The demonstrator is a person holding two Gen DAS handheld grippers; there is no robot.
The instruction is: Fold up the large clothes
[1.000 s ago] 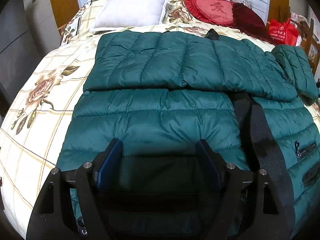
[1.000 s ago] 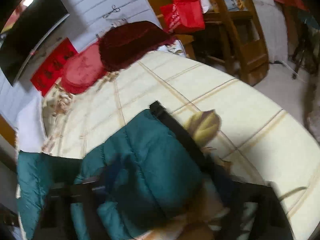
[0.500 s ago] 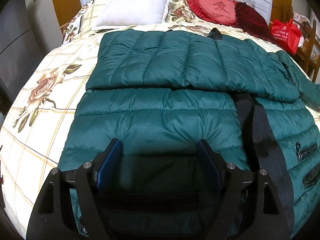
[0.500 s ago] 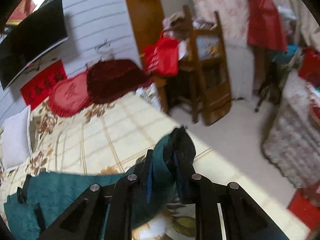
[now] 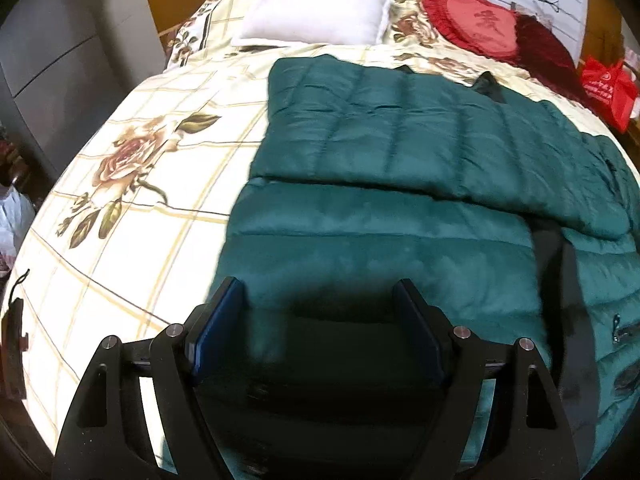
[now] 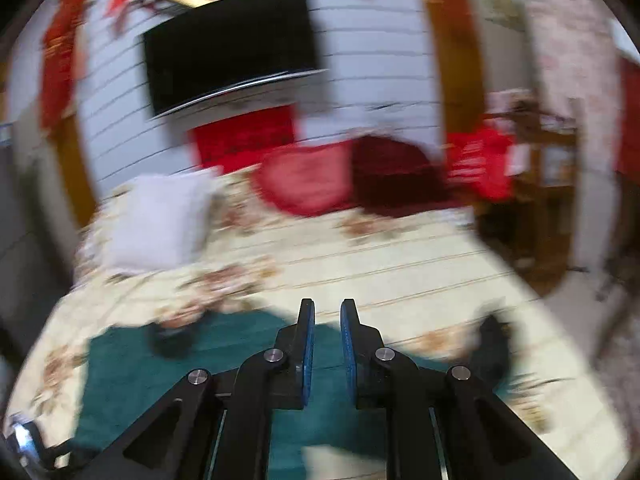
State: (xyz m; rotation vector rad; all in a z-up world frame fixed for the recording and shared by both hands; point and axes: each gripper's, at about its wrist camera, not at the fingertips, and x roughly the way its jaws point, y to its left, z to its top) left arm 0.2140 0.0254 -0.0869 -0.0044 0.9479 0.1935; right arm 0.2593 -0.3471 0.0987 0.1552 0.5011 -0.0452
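Note:
A dark green quilted down jacket (image 5: 400, 208) lies spread on the bed, one side folded over across its upper part, with a black zipper band (image 5: 560, 264) down the right. My left gripper (image 5: 320, 300) is open and empty, just above the jacket's near hem. In the blurred right wrist view the jacket (image 6: 160, 364) lies below my right gripper (image 6: 327, 312). Its jaws stand a narrow gap apart with nothing between them, raised above the bed.
The bed has a cream floral cover (image 5: 132, 168), a white pillow (image 5: 320, 4), a red heart cushion (image 5: 480, 24) and a dark red cushion (image 5: 548, 52) at the head. A red bag (image 5: 608, 88) hangs right. A wall TV (image 6: 228, 44) and wooden shelf (image 6: 540, 168) stand behind.
My right gripper let go of the jacket sleeve, which now lies on the jacket, and swung up toward the headboard wall. My left gripper shifted slightly left and stayed open.

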